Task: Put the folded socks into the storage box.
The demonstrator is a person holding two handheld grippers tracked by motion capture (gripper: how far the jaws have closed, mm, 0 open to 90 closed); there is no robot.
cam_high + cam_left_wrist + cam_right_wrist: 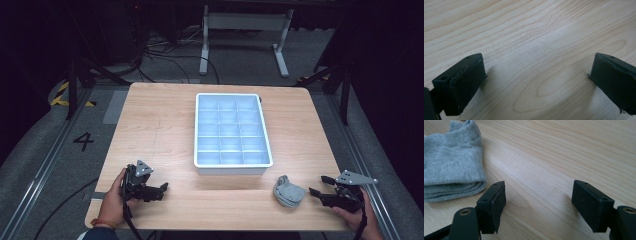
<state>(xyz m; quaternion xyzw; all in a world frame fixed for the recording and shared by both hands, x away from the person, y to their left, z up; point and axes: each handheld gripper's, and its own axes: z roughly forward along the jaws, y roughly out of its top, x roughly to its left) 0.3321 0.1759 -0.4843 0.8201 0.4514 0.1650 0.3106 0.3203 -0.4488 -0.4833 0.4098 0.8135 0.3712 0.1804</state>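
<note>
Looks like a lab or recording studio, not a home. Dark curtained surroundings, a lone wooden table on grey carpet between floor rails, black stands at both sides, loose cables behind, and a white desk frame beyond. Floor marked with a 4 and yellow-black tape.

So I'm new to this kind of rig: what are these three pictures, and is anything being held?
One picture looks down from above on a wooden table. A person's hands come in at the bottom, each holding a two-jaw tool: the left gripper and the right gripper. The other two pictures come from cameras riding on those grippers, looking along their black jaws. On the table sit a white divided tray, its compartments apparently empty, and folded grey socks. Both grippers are open and hold nothing.
</note>
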